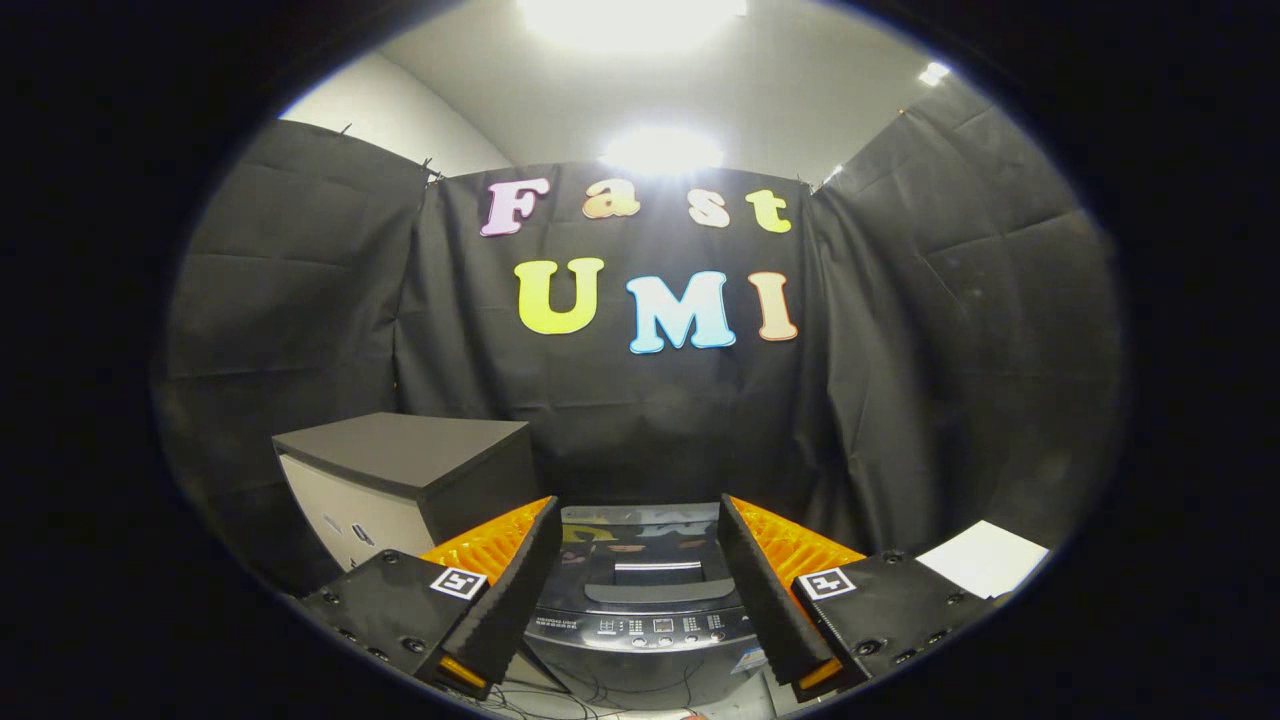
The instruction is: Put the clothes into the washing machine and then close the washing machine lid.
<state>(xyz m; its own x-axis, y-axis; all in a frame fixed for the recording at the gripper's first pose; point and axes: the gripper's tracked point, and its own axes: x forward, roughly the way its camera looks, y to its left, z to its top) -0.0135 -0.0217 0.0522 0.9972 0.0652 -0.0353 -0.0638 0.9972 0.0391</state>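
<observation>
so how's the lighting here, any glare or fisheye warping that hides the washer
Gripper view: two ceiling lights blow out to white glare, while the booth below stays dim. The fisheye bends the wall cloth at the sides. The washing machine reads clearly between the open jaws of the gripper, its closed lid mirroring the wall. The cabinet is sharp too.

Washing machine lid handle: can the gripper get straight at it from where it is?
Probably yes. The dark top-loading washing machine sits just beyond the open gripper, its lid handle framed between the fingers with nothing in between. The lid looks closed.
</observation>
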